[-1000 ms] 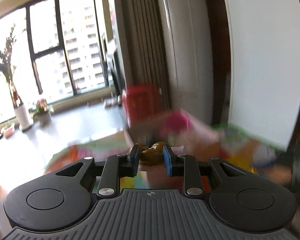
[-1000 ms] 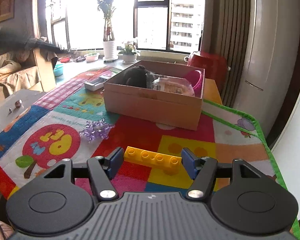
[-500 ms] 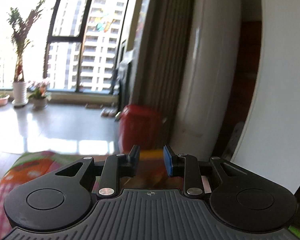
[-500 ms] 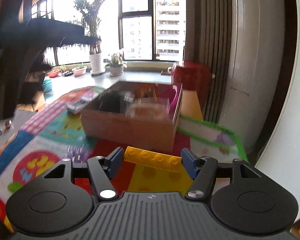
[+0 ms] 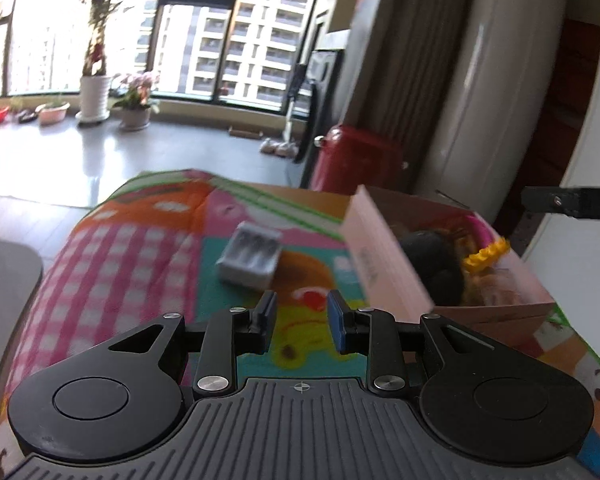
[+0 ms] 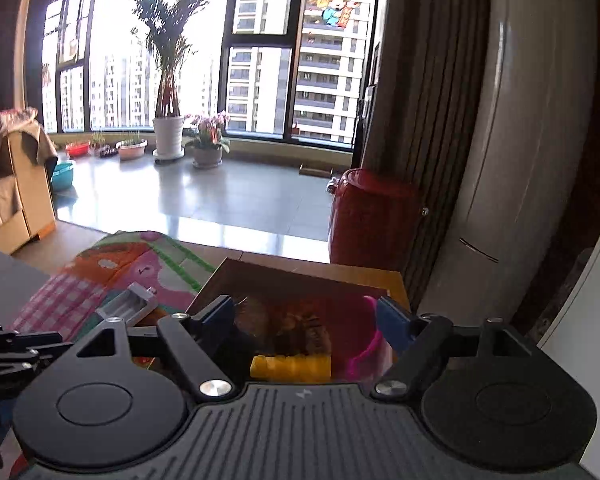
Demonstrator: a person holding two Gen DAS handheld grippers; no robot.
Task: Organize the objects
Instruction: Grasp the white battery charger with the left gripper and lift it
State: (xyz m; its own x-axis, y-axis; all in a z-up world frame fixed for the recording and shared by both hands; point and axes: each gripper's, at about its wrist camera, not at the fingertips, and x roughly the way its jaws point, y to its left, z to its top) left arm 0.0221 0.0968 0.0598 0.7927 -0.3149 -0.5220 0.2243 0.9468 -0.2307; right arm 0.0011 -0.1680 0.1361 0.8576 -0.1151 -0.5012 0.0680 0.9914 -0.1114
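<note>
My right gripper (image 6: 306, 320) hangs over the open cardboard box (image 6: 300, 278); its jaws are opening. The yellow brick (image 6: 291, 367) lies loose below them inside the box, touching neither pad. In the left wrist view the same brick (image 5: 486, 256) rests in the box (image 5: 384, 256) beside a dark plush toy (image 5: 432, 260). My left gripper (image 5: 302, 320) is low over the colourful play mat (image 5: 140, 256), left of the box. Its fingers stand a narrow gap apart with nothing between them. A grey battery case (image 5: 250, 258) lies on the mat just ahead of it.
A pink bowl (image 6: 364, 356) sits in the box's right part. A red bin (image 6: 374, 216) stands on the floor behind the table, with curtains and a tall white unit (image 6: 528, 160) to the right. Potted plants (image 6: 168, 136) line the window.
The right gripper carried the yellow brick forward over the box and let it go. The left gripper lost the brown object it held, dropped lower and rolled, now facing the mat and grey case.
</note>
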